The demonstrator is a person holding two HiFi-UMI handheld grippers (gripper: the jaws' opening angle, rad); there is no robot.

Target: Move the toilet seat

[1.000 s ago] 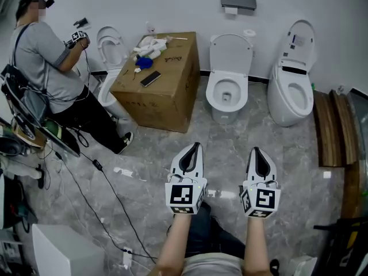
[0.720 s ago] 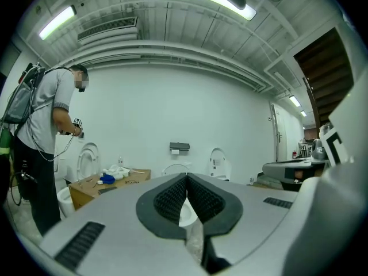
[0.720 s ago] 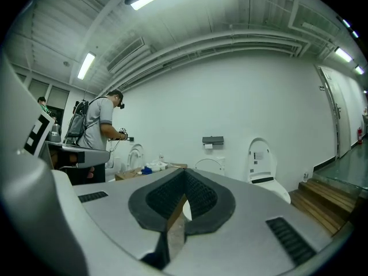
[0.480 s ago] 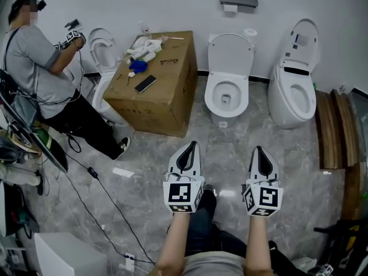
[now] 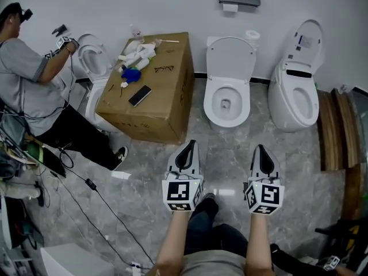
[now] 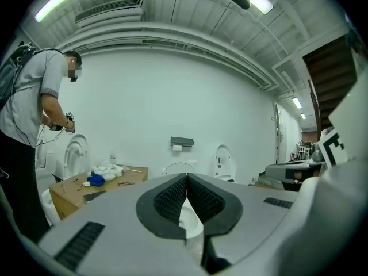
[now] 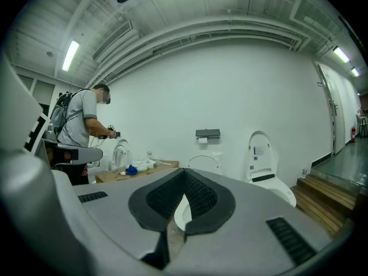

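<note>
Toilet seat (image 5: pixel 211 103) lay well beyond the clenched, empty left tongs (image 5: pixel 191 147) and right tongs (image 5: pixel 259 149); best opened before nearing its front rim.

A bathroom-fittings test room: three toilets (image 5: pixel 231 59) stand in a row along the far wall (image 5: pixel 172 10), a cardboard box (image 5: pixel 164 85) among them, cables (image 5: pixel 91 184) trailing over the stone floor (image 5: pixel 230 148) at left.

The left tool (image 5: pixel 193 145) and right tool (image 5: pixel 258 148) are held out side by side, nearly level, jaws pressed together, empty.
</note>
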